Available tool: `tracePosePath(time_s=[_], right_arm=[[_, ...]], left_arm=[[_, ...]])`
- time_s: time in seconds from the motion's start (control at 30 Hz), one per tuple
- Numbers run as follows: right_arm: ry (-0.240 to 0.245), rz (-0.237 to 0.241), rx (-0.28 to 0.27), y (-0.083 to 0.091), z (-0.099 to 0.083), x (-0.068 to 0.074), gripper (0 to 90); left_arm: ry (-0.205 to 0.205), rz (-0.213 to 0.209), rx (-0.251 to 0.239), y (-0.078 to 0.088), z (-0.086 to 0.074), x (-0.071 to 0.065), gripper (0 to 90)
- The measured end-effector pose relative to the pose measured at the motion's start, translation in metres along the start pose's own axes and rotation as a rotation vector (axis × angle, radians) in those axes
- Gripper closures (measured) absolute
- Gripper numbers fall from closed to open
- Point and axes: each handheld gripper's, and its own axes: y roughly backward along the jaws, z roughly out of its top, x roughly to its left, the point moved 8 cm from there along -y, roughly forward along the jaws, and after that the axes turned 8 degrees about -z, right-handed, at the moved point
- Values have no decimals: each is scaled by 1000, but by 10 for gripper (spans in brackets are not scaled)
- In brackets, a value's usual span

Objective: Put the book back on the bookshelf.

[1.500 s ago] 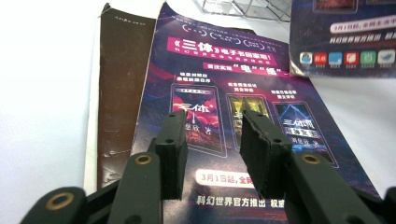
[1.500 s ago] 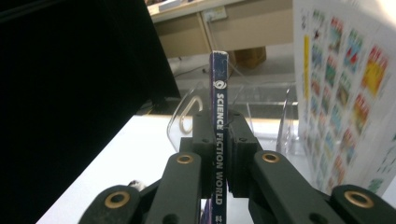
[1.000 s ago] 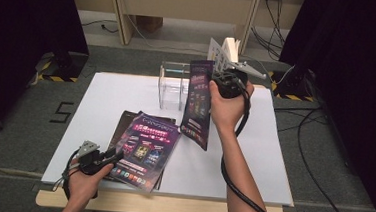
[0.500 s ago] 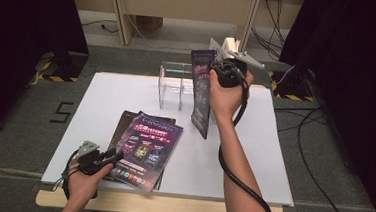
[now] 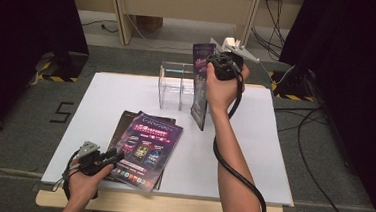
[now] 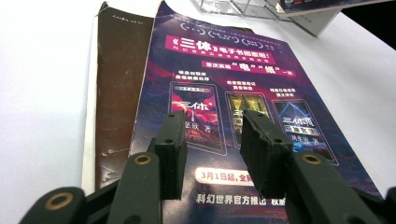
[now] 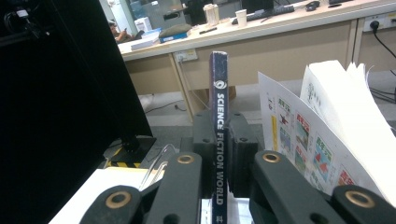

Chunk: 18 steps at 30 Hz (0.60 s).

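The right tool [image 5: 217,70] is clenching a thin, glossy, dark purple magazine [image 5: 199,87] by its spine, holding it upright above the far middle of the white desk [image 5: 253,140]. In the right gripper view the black pads [image 7: 239,151] are pressing on both sides of the dark blue spine, which is carrying white lettering, while loose white printed pages [image 7: 327,135] are fanning out to one side. The magazine's lower edge is hanging just beside a clear, boxy acrylic holder [image 5: 177,85] with upright dividers, which is standing at the desk's far edge.

The left tool [image 5: 103,161] is resting at the near left, released, with its jaws standing apart over the lower edge of a flat stack of glossy magazines [image 5: 145,148]; nothing is gripped between them. The top cover [image 6: 233,93] is showing purple and red artwork with three small book pictures, and a scuffed brown cover [image 6: 114,93] is peeking out from beneath it.
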Motion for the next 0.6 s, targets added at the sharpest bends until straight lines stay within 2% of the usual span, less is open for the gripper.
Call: tracePosePath(time_s=[0.17, 0.37, 0.43, 0.5, 0.6], right_arm=[[-3, -5, -17, -3, 2, 2, 850], [-5, -16, -37, -16, 5, 4, 850], [6, -39, -48, -23, 5, 1, 850], [-2, -48, -56, -26, 5, 0, 849], [24, -67, -62, -36, 1, 0, 849]], left_arm=[[-1, 0, -2, 0, 1, 0, 601], [-5, -2, 1, 0, 0, -1, 602], [-6, -2, 2, -1, -1, -1, 602], [-5, -1, 2, -1, -1, -1, 603], [-10, -1, 8, -1, -2, 0, 603]])
